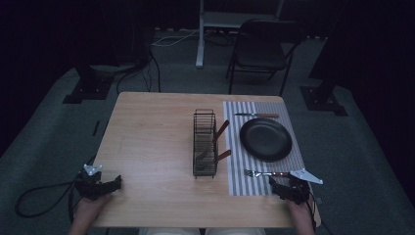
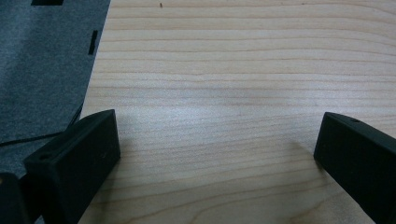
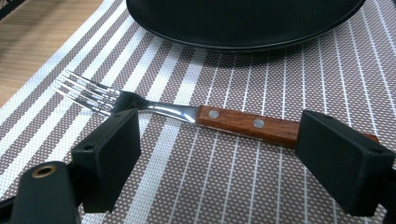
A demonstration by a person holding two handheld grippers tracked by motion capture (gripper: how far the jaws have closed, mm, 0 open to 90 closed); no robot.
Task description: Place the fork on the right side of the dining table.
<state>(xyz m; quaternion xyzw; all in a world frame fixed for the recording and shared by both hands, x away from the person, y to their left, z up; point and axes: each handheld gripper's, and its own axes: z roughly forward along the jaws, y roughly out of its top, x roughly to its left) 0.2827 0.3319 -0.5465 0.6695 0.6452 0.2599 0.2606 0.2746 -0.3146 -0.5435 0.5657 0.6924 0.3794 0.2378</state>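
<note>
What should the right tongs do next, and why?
Probably pull back from the fork and go to the rack for the next piece. The right tongs stand open and press on nothing. The fork already lies flat on the striped mat near the black plate, and two wooden handles still stick out of the rack.

Beyond my wooden table (image 1: 147, 147), grey carpet (image 1: 49, 132) spreads into dim darkness; a black folding chair (image 1: 262, 49) stands far right.

fork (image 3: 196, 114) on placemat (image 3: 261, 186), beside plate (image 3: 243, 23)
</note>
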